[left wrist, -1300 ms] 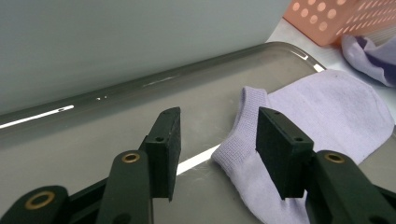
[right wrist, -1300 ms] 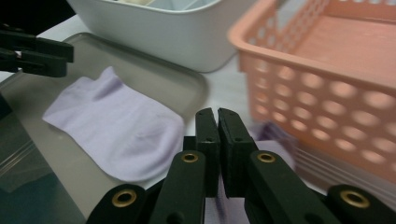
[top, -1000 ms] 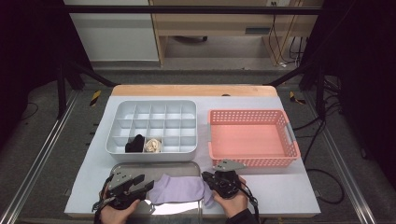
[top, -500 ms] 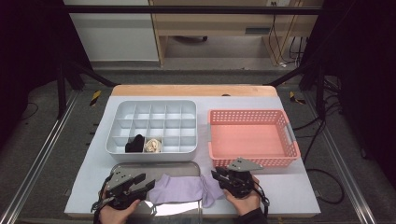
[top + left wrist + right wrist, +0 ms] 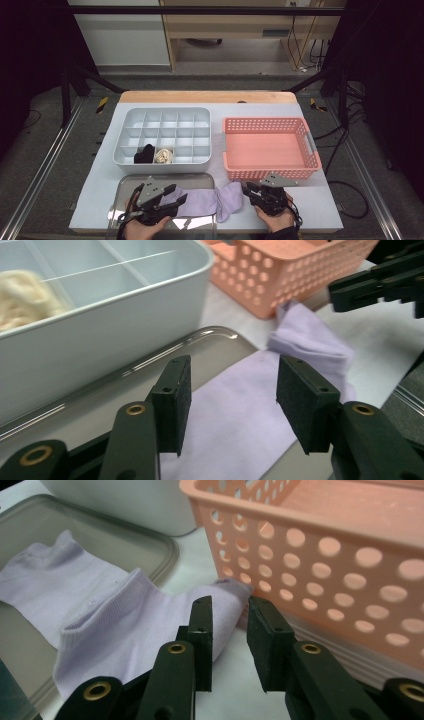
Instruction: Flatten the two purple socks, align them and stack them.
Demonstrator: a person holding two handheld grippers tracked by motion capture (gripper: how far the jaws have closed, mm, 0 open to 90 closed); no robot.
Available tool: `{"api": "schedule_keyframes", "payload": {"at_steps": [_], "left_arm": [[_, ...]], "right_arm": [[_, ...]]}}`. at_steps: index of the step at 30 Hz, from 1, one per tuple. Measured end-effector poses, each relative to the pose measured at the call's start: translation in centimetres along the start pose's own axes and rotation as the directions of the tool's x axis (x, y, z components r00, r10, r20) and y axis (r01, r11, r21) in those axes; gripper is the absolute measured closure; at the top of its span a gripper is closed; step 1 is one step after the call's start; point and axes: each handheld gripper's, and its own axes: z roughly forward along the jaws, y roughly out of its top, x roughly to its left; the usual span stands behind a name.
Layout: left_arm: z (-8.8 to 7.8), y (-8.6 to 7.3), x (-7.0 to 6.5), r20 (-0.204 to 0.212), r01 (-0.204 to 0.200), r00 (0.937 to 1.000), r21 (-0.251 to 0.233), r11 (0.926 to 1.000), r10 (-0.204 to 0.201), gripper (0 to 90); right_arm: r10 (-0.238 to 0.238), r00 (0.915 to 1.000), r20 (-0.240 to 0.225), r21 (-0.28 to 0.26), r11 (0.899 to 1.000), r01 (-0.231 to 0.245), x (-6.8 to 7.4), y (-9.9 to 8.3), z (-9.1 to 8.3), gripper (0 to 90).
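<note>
Two rolled items, one black (image 5: 144, 153) and one cream (image 5: 163, 155), already sit in adjacent front compartments of the grey divided organiser (image 5: 165, 136); judged from this, the sorting work is partly done, and the remaining compartments and the pink basket (image 5: 270, 149) are empty. The lilac sock (image 5: 210, 201) is the item in hand: it lies flat and unrolled, one part on the clear tray (image 5: 125, 185) at the table's near edge and the other end draped off the tray onto the white table surface (image 5: 320, 200), just in front of the basket. Rolling or folding it and placing it in a compartment appear to be left. The left gripper (image 5: 176, 196) has its jaws well apart, having just been opening; in the left gripper view the left gripper (image 5: 230, 390) hovers above the sock with nothing pressed between the pads. The right gripper (image 5: 248, 190) has also just been opening; in the right gripper view the right gripper (image 5: 230, 612) stands with jaws a small gap apart, the sock's tip at or just beyond the pads and not clamped.
</note>
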Motion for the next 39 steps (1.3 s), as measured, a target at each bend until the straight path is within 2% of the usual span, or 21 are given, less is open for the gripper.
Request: {"api": "schedule_keyframes", "payload": {"at_steps": [6,14,22,27,31,34,36,39], "left_arm": [[2.3,0.1,-2.6,0.038,-0.034,0.9988,0.045,0.9984,0.033,45.4],[4.6,-0.1,-5.1,0.073,-0.06,0.9959,0.081,0.9949,0.054,43.6],[6.5,-0.7,-7.2,0.079,-0.09,0.9936,0.122,0.9885,0.081,46.3],[7.4,-0.9,-7.3,0.056,-0.079,0.9958,0.149,0.9857,0.072,59.6],[7.8,-1.0,-7.2,0.066,-0.075,0.9957,0.156,0.9849,0.065,73.9],[7.8,-1.0,-7.1,0.086,-0.069,0.9947,0.151,0.9861,0.056,83.2],[7.7,-0.9,-7.0,0.095,-0.063,0.9943,0.144,0.9875,0.05,85.3],[7.2,-0.6,-6.9,0.116,-0.05,0.9925,0.107,0.993,0.038,86.2]], "right_arm": [[0.014,0.9999,-0.009,0.011,1.0,-0.014,-0.2,-0.4,0.3,70.6],[0.017,0.9997,-0.018,0.027,0.999,-0.017,-0.1,-0.7,1.2,67.8],[0.01,0.9997,-0.022,0.07,0.998,-0.008,0.2,-1.1,2.3,69.0],[0.004,0.9998,-0.021,0.1,0.995,-0.002,0.2,-1.3,2.8,73.9],[0.001,0.9995,-0.032,0.106,0.994,0.002,0.2,-1.3,2.7,85.0],[0.001,0.9994,-0.035,0.108,0.994,0.003,0.3,-1.0,2.3,87.7],[-0.004,0.9993,-0.036,0.097,0.995,0.007,0.3,-0.9,1.7,87.9],[0.003,0.9996,-0.03,0.071,0.998,-0.001,0.2,-0.8,0.1,87.6]]}}
